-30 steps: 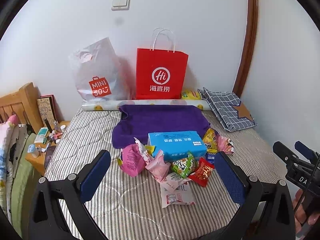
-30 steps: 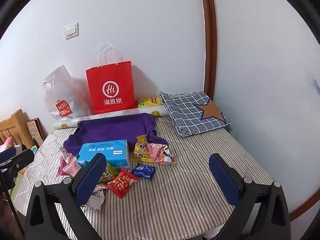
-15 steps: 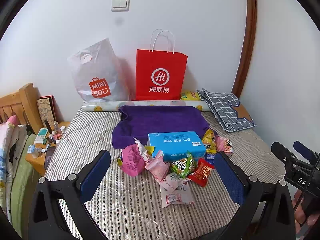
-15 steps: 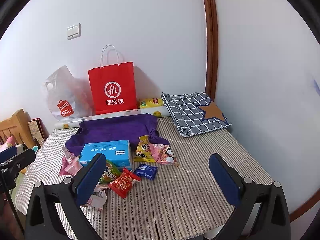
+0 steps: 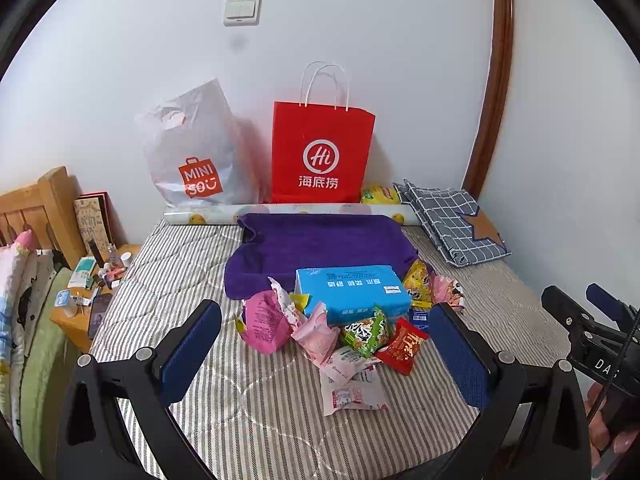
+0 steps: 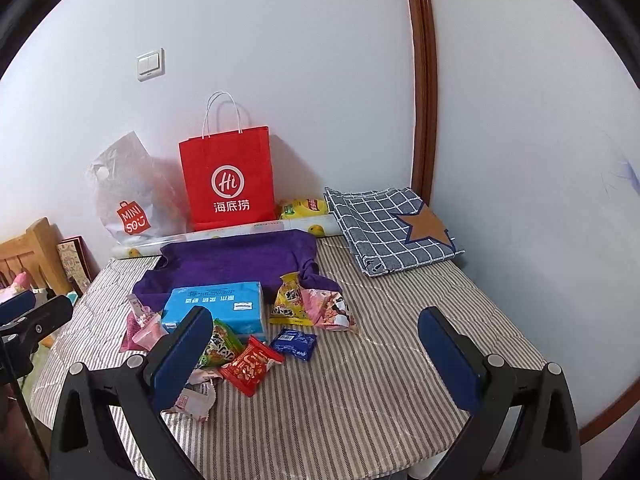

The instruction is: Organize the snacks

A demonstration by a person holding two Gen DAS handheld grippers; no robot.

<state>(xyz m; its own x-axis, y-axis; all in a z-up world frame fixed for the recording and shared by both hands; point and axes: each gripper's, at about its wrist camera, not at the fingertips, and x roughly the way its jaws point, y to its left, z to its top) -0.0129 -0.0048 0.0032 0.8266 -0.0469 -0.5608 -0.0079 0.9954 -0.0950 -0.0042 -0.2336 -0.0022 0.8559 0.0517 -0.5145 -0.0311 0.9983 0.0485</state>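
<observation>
Several snack packets lie scattered on a striped mattress (image 5: 168,264) around a blue tissue pack (image 5: 352,290): a magenta one (image 5: 266,322), a green one (image 5: 364,330), a red one (image 5: 402,346), a white one (image 5: 352,390). The right wrist view shows the red packet (image 6: 250,364), a small blue packet (image 6: 294,343), a yellow packet (image 6: 290,300) and a pink one (image 6: 328,310). My left gripper (image 5: 326,350) hangs open above the near side of the pile, holding nothing. My right gripper (image 6: 316,354) is open too, empty, to the right of the pile.
A purple towel (image 5: 320,246) lies behind the snacks. A red paper bag (image 5: 322,158) and a white plastic bag (image 5: 192,152) lean on the wall. A folded checked cloth (image 6: 390,230) sits at the back right. A cluttered wooden nightstand (image 5: 94,292) stands left of the mattress.
Both views have drifted slightly, with the scene sitting a little lower in the frames. Both grippers stay open and nothing on the mattress has moved.
</observation>
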